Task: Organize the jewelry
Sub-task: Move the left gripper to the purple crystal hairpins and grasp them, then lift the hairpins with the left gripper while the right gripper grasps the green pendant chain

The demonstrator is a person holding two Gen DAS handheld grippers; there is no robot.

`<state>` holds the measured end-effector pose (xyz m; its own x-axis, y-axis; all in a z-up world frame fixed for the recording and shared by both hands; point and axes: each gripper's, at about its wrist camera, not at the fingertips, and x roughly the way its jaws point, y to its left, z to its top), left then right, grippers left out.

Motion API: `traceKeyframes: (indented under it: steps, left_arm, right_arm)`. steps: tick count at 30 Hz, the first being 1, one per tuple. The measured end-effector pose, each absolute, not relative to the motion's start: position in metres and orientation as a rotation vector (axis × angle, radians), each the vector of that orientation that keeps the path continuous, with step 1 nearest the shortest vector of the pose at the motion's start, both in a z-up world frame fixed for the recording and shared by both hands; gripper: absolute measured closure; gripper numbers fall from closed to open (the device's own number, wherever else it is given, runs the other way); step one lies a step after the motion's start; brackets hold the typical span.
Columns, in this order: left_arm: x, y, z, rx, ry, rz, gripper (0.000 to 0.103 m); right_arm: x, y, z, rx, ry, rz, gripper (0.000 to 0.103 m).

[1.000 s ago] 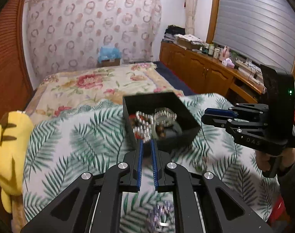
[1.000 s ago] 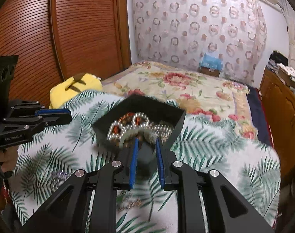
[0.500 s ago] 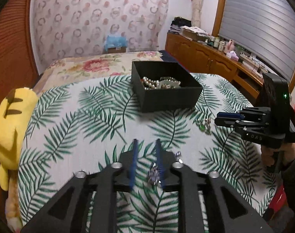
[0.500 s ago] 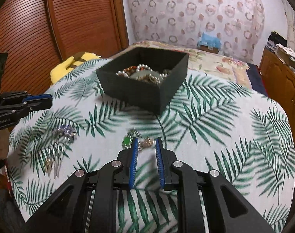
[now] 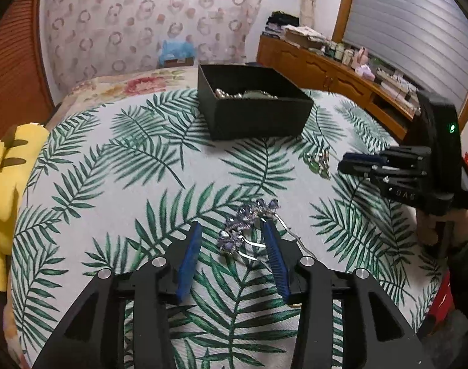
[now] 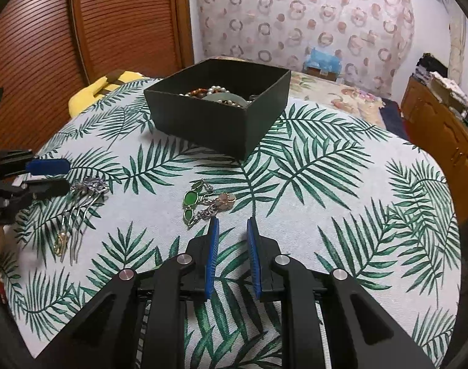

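A black open box with pearl strands and bangles inside stands at the far side of a palm-leaf tablecloth; it also shows in the right wrist view. My left gripper is open, low over the cloth, with a purple-jewelled silver hair comb lying between its fingers. The comb also shows in the right wrist view. My right gripper is open and empty, just short of the green and pink earrings, which also show in the left wrist view.
A yellow plush toy hangs at the table's left edge. A small gold piece lies by the comb's prongs. A bed lies beyond the table, with a wooden cabinet to the right and a wooden wardrobe to the left.
Both grippers have drawn back from the box and come down toward the cloth. My left gripper has opened wide around the hair comb. My right gripper has opened a little near the earrings.
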<state>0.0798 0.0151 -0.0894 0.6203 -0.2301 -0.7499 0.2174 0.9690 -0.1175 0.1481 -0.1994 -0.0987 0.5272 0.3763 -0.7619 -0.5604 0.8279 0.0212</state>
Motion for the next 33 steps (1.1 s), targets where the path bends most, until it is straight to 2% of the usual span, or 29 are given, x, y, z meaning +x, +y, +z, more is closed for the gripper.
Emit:
traceKeyframes:
  steps: [13,17,33]
  left_arm:
    - [0.096,0.011,-0.102,-0.019,0.900,-0.253,0.063]
    - [0.096,0.017,-0.101,-0.054,0.889,-0.248,0.081]
    - [0.097,0.023,-0.069,-0.050,0.749,-0.172,0.084]
  right_arm:
    - [0.147,-0.197,-0.100,-0.269,0.835,0.557,0.083]
    - [0.146,-0.196,-0.100,-0.274,0.835,0.560,0.083]
    - [0.145,-0.196,-0.101,-0.272,0.834,0.562,0.083]
